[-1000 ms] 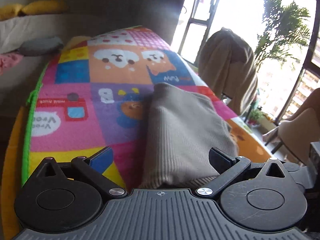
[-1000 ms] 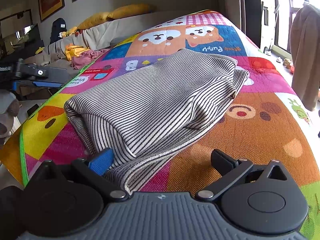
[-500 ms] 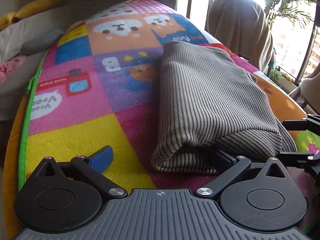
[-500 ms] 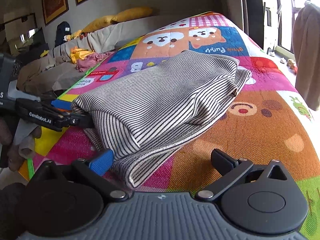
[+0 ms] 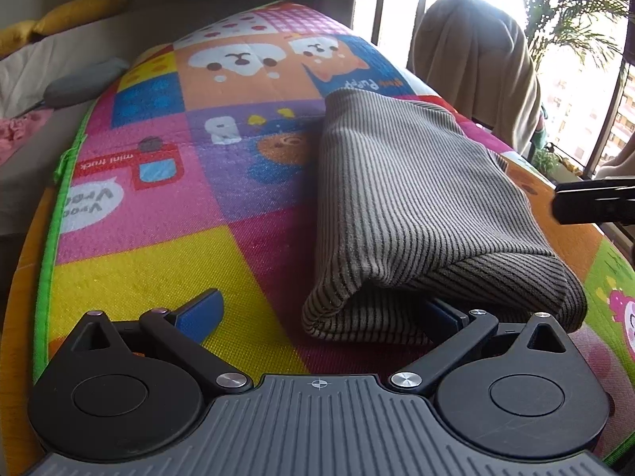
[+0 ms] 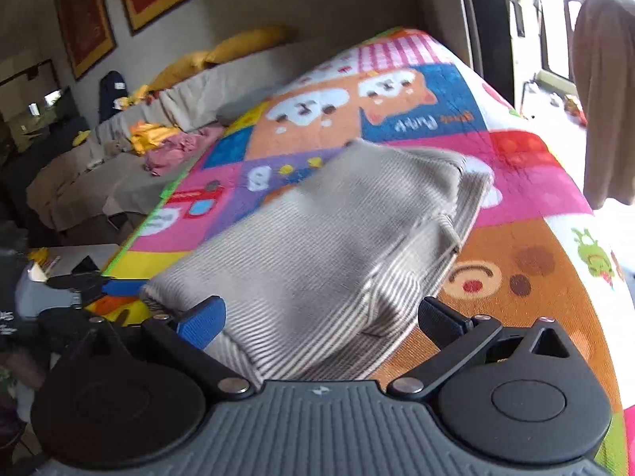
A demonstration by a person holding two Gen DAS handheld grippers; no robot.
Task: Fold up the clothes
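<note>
A grey striped garment (image 5: 412, 214) lies folded on the colourful cartoon mat (image 5: 166, 182). My left gripper (image 5: 321, 313) is open at the garment's near end; its right finger is tucked under the fold's near edge and its left finger (image 5: 198, 311) rests over bare mat. In the right wrist view the same garment (image 6: 341, 246) is blurred. My right gripper (image 6: 321, 317) is open, with the garment's near edge between its fingers. The left gripper's blue tip (image 6: 115, 286) shows at the garment's left corner, and part of the right gripper (image 5: 595, 202) shows at the right edge of the left wrist view.
A sofa with yellow cushions (image 6: 238, 45) and a pile of pink and yellow clothes (image 6: 170, 144) lies left of the mat. A brown cloth hangs over a chair (image 5: 476, 63) by the window. The mat's green edge (image 5: 47, 261) runs along the left.
My left gripper has dropped low at the garment's near end, its right finger going under the fold. My right gripper has moved in over the garment's edge, and its view is blurred by motion.
</note>
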